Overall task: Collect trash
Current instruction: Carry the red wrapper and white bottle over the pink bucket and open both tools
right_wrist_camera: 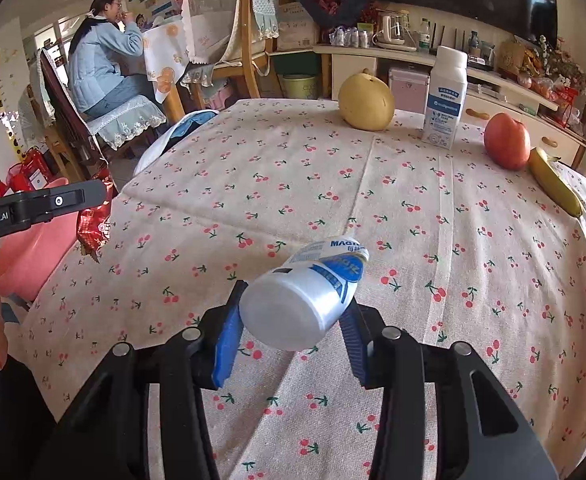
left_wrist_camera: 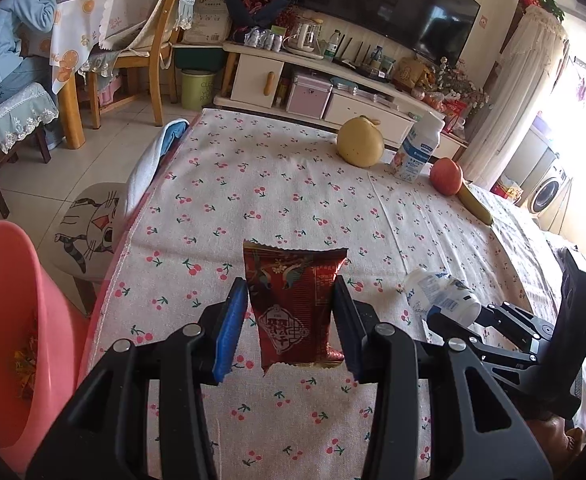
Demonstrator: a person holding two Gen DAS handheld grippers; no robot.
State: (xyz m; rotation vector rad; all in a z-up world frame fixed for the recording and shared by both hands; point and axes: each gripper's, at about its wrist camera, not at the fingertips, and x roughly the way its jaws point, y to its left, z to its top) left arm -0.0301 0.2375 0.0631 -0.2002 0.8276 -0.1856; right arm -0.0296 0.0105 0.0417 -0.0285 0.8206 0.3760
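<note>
My left gripper point(left_wrist_camera: 291, 300) is shut on a red snack wrapper point(left_wrist_camera: 293, 304) and holds it above the cherry-print tablecloth point(left_wrist_camera: 253, 184). The wrapper also shows in the right wrist view point(right_wrist_camera: 95, 226), hanging from the left gripper near the table's left edge. My right gripper point(right_wrist_camera: 293, 320) is shut on a small white plastic bottle with a blue label point(right_wrist_camera: 305, 292), held on its side above the table. That bottle also shows in the left wrist view point(left_wrist_camera: 441, 294). A pink bin point(left_wrist_camera: 9, 332) with some trash inside stands at the left of the table.
At the far side of the table stand a yellow pear point(left_wrist_camera: 360, 142), a white milk bottle point(left_wrist_camera: 415, 152), a red apple point(left_wrist_camera: 446, 176) and a banana point(left_wrist_camera: 475, 204). A cat-print stool point(left_wrist_camera: 89, 228) stands left of the table. A person sits at another table point(right_wrist_camera: 101, 60).
</note>
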